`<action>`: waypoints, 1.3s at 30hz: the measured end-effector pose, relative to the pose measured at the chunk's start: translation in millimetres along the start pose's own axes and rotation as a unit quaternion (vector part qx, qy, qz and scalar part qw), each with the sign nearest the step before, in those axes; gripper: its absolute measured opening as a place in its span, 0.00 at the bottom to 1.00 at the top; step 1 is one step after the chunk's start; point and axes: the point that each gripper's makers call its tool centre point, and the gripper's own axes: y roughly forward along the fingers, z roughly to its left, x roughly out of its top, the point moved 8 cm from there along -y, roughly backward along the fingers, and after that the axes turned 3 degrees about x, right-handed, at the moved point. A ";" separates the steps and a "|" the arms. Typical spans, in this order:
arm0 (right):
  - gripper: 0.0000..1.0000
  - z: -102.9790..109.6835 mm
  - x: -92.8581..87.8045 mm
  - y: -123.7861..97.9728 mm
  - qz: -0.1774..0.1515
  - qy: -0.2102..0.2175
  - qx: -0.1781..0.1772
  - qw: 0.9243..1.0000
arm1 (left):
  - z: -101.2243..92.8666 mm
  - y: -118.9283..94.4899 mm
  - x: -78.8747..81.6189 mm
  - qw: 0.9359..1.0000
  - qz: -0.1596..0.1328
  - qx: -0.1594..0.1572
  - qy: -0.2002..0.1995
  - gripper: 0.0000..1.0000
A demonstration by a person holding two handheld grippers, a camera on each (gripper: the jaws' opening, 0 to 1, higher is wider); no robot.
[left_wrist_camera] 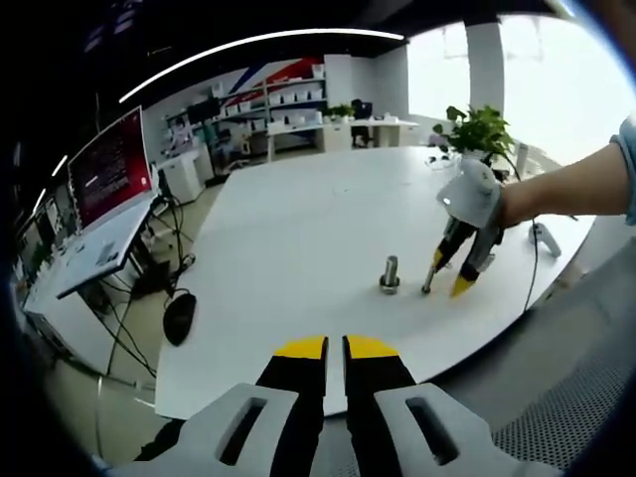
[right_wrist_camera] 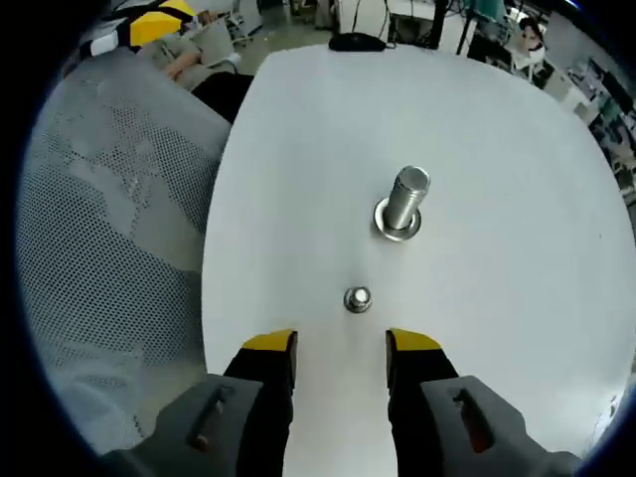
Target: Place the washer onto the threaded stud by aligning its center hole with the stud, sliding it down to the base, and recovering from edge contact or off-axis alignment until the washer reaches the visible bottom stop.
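Washer [right_wrist_camera: 358,299] hole too small

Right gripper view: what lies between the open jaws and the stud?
The washer lies flat on the white table, just ahead of the right gripper and short of the stud. Bare table otherwise.

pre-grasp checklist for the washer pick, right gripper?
1. Right gripper open: ok, the jaws stand apart with nothing between them.
2. Washer free to grasp: ok, it lies on the white table just ahead of the jaws, apart from them.
3. Washer centred on the jaw gap: ok, roughly, in the right gripper view.
4. Threaded stud upright and unobstructed: ok, it stands on its base beyond the washer, with no washer on the shaft.
5. Left gripper out of the way: ok, shut, empty, back near the table edge.
6. Washer lying flat: cannot tell, too small.
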 end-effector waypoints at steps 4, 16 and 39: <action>0.35 4.0 -9.3 -14.8 -0.071 0.034 -0.012 0.997 | -0.6 0.1 0.0 1.000 0.002 -0.002 0.002 0.03; 0.34 2.8 -51.5 -49.2 -0.106 0.102 -0.057 0.987 | -4.2 0.8 -0.8 1.000 0.006 -0.015 0.017 0.03; 0.27 -23.2 -134.4 -65.8 -0.069 0.179 -0.137 0.972 | -5.5 -0.1 -1.1 1.000 0.009 -0.017 0.022 0.03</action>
